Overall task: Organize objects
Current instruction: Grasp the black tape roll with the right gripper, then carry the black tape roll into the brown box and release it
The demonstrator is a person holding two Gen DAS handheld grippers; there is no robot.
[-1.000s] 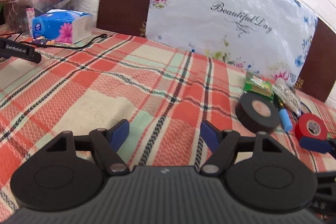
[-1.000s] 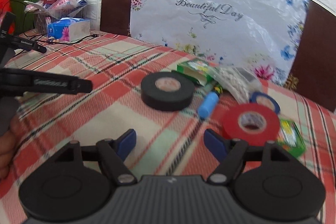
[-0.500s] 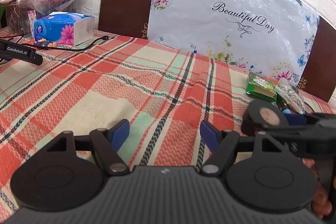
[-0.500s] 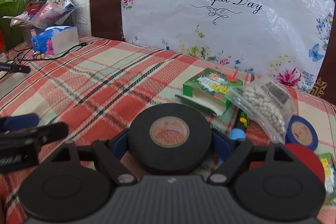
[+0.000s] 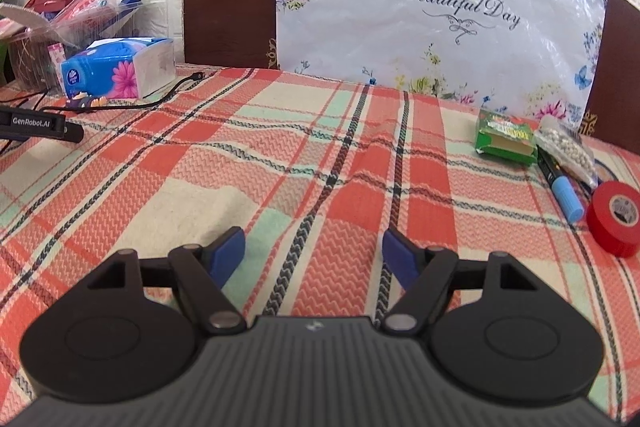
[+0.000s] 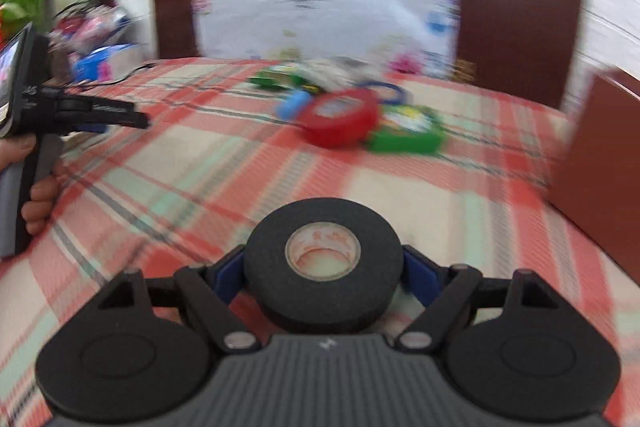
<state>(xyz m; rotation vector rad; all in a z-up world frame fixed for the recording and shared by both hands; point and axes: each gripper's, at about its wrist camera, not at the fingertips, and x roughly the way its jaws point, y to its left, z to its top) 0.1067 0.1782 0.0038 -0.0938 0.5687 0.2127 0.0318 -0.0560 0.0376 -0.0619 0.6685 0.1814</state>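
Where it lay before, black tape roll (image 6: 322, 263) gone — lifted, clamped in right hand-held gripper (image 6: 322, 267).

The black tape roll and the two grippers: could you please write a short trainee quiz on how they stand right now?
1. True or false: the right gripper is shut on the black tape roll.
2. Which lies nearest the red tape roll? A tissue box; B blue marker; C black cable.
3. Fill in: the left gripper is ____ and holds nothing.

Key: 1 true; 2 B; 3 open.
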